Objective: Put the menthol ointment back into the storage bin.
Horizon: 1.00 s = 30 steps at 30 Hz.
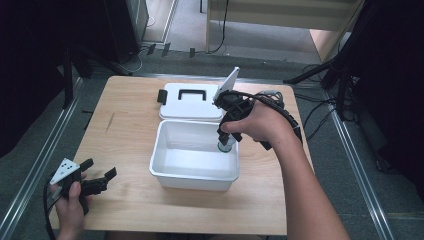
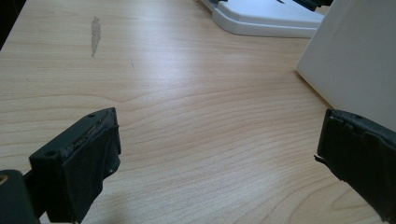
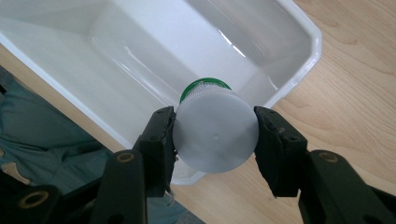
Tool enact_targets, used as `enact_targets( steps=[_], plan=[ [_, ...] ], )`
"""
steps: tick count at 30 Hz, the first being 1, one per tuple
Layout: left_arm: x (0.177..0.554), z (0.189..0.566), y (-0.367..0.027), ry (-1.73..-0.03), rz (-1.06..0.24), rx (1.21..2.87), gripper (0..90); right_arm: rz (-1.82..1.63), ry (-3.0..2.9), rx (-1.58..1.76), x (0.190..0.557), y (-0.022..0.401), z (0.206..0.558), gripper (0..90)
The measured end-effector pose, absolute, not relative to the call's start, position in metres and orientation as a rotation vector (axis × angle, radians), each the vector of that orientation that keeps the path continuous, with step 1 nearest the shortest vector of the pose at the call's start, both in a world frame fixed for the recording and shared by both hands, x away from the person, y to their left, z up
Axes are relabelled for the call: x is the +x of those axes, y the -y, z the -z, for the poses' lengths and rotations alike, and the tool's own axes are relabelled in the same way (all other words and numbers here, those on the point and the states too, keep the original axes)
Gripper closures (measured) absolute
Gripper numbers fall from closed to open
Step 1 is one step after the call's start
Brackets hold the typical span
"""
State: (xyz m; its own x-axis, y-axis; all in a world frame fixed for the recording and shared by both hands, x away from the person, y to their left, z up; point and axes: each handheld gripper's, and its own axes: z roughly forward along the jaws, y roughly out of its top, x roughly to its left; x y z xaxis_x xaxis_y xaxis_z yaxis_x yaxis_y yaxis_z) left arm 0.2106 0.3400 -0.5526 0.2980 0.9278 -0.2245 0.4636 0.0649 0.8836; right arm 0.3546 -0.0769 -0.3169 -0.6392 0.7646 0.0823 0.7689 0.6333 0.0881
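Grey floor (dim room), pale wooden furniture beyond light table.

High view looks down; both gripper views, close, share bin.

1. Right gripper tipped steeply downward (hand wrapped round its body), jaws clamped, forearm reaching in diagonally.
2. Left gripper held low, jaws spread wide, nothing between.

Glossy white plastic tub; smooth matt plastic bottle between matt black jaws; pale wood-grain table.
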Motion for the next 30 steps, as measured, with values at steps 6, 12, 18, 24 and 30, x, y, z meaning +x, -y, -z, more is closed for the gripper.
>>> enact_targets(
  steps=[6,12,18,24,30],
  plan=[
    [0.211,0.553,-0.34,-1.32,-0.579,1.558,0.3,0.169,2.819,-1.297,0.356,0.076,0.33,52.1],
    [0.211,0.553,-0.339,-1.32,-0.581,1.557,0.3,0.203,2.869,-1.236,0.356,0.076,0.343,52.0],
    [0.211,0.553,-0.339,-1.321,-0.582,1.559,0.3,0.193,2.915,-1.162,0.354,0.075,0.36,52.0],
    [0.211,0.553,-0.339,-1.32,-0.581,1.558,0.3,0.189,2.946,-1.104,0.353,0.073,0.376,52.0],
    [0.211,0.553,-0.339,-1.319,-0.582,1.556,0.3,0.189,2.955,-1.069,0.352,0.071,0.393,52.0]
  ],
)
